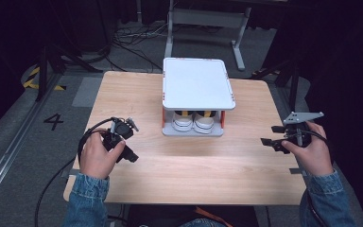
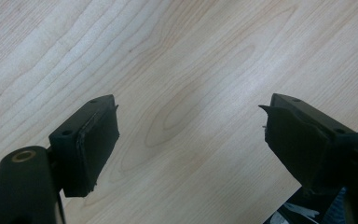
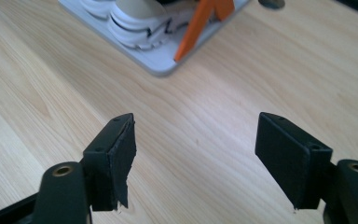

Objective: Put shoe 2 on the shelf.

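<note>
A white two-shelf rack point(image 1: 196, 85) with orange posts stands at the middle back of the wooden table point(image 1: 194, 165). A pair of white sneakers point(image 1: 193, 122) sits on its lower shelf, toes toward me. My left gripper point(image 1: 133, 141) hovers over the table's front left, open, with bare wood between its jaws point(image 2: 191, 135). At the table's right edge, my right gripper point(image 1: 270, 135) points left toward the rack and is open with nothing between its pads point(image 3: 196, 154). In the right gripper view, the sneakers point(image 3: 126, 23) and an orange post point(image 3: 198, 28) lie ahead at upper left.
Bare wood stretches between the two grippers in front of the rack. Behind the table stands a grey metal frame point(image 1: 205, 21), with cables point(image 1: 132, 38) on the floor. Dark tripod legs point(image 1: 47, 66) stand at the left, and a floor marking "4" point(image 1: 53, 121) lies nearby.
</note>
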